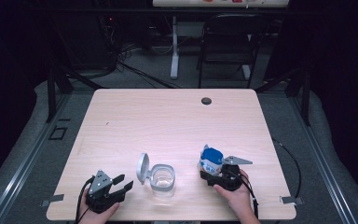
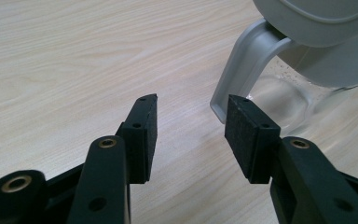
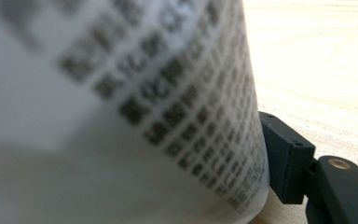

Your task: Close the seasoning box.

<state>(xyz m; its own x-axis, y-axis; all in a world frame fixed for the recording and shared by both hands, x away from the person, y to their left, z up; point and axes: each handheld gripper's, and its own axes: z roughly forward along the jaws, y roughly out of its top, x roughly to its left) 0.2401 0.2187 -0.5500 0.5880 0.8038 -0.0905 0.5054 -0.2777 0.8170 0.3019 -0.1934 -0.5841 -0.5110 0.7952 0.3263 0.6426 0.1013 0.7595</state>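
Note:
A clear plastic container (image 1: 162,179) stands near the table's front edge, its grey hinged lid (image 1: 142,168) flipped open to the left. My left gripper (image 1: 125,182) rests left of it, open and holding nothing. In the left gripper view the container (image 2: 303,93) and its lid (image 2: 317,18) sit just beyond the right jaw, apart from the left gripper (image 2: 191,126). To the right, my right gripper (image 1: 213,169) is shut on a white package with a blue top (image 1: 211,157). In the right gripper view the printed package (image 3: 121,116) is close up, one pad (image 3: 284,154) against its side.
The light wooden table (image 1: 168,121) has a dark round grommet (image 1: 206,100) near its far edge. A black chair (image 1: 228,37) and a white table leg (image 1: 174,46) stand beyond it on the grey floor. A cable (image 1: 293,158) trails off the table's right side.

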